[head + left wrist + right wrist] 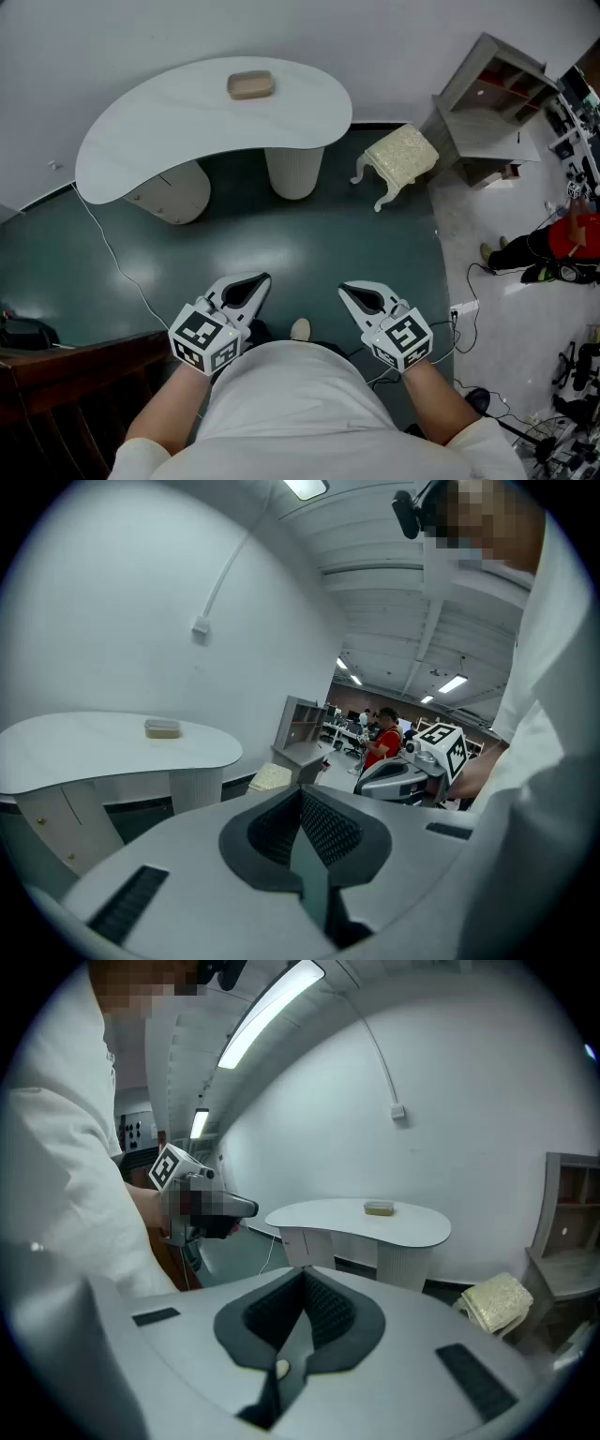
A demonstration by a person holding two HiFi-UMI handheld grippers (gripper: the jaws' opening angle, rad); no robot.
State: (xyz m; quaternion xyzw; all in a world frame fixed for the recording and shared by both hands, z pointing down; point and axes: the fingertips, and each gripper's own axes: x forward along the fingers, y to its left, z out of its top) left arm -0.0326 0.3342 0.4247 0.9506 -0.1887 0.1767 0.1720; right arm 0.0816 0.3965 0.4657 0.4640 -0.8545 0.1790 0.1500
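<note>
Tan block (250, 85) lies lengthwise left-right on table (141, 131).

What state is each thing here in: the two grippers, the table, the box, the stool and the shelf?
Left gripper: jaws together, empty.
Right gripper: jaws together, empty.
Table: upright, carrying one box.
Box: lying flat on the table, untouched.
Stool: standing on the floor beside the table.
Shelf: open at the front.
</note>
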